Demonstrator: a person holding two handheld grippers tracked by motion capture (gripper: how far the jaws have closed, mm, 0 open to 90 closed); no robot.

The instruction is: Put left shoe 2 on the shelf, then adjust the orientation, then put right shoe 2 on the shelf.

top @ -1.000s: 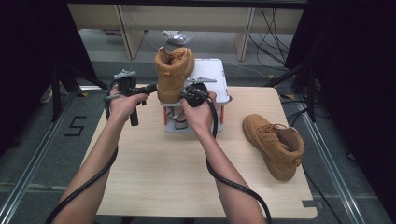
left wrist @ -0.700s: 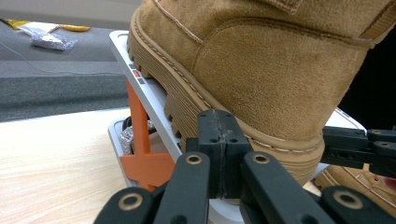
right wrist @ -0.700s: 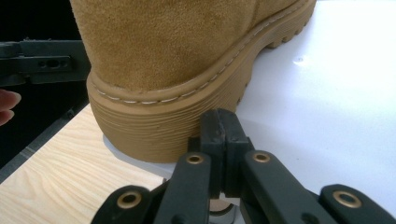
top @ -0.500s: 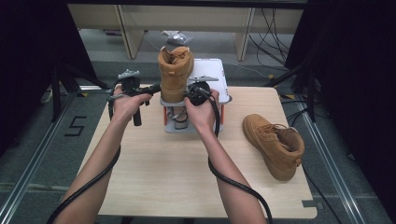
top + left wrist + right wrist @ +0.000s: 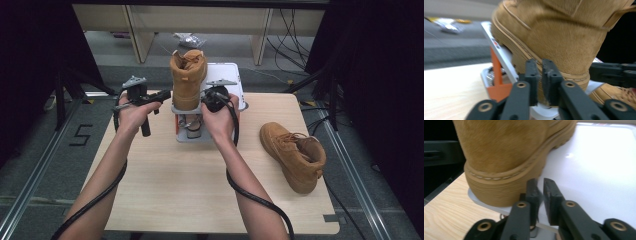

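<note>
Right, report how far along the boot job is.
Done: one boot stands on the stand's white plate. In hand: left gripper and right gripper flank it, jaws just opening; plate's edge between the right's, left's unclear. Left: second boot lies on the table.

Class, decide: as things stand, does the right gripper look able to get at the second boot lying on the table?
Probably yes: the boot lying on the table has bare tabletop around it, and the right gripper, beside the propped boot, holds nothing.
</note>
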